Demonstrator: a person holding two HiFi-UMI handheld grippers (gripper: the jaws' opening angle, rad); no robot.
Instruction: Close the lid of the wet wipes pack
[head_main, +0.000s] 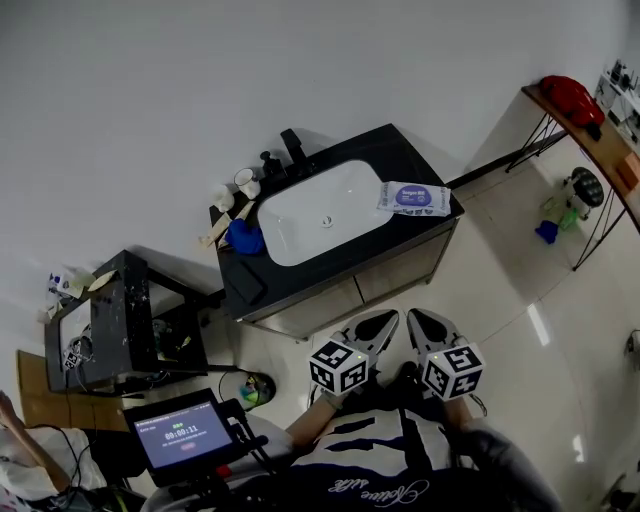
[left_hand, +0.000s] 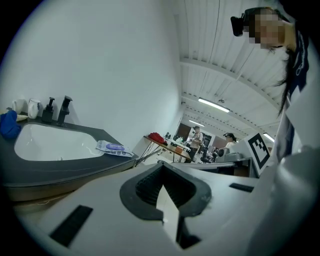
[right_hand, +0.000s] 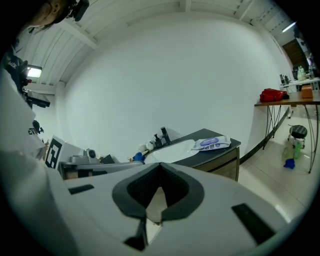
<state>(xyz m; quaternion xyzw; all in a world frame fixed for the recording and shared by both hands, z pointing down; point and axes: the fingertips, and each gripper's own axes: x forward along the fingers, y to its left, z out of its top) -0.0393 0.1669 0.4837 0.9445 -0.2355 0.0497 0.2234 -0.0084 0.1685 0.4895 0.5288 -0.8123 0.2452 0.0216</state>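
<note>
The wet wipes pack (head_main: 414, 198), white with a purple label, lies flat on the black countertop (head_main: 421, 161) at the right end of the white basin (head_main: 320, 212). It also shows in the left gripper view as the pack (left_hand: 113, 147) and in the right gripper view as the pack (right_hand: 212, 143). Whether its lid is up is too small to tell. My left gripper (head_main: 384, 320) and right gripper (head_main: 418, 318) are held side by side close to my body, over the floor in front of the vanity, well short of the pack. Both are shut with nothing between their jaws.
A black faucet (head_main: 293, 146), a soap dispenser, cups and a blue cloth (head_main: 244, 237) crowd the basin's left end. A black cart (head_main: 110, 320) stands left of the vanity, with a timer tablet (head_main: 184, 432) near me. A wooden table (head_main: 585, 130) and bottles (head_main: 560, 215) are at right.
</note>
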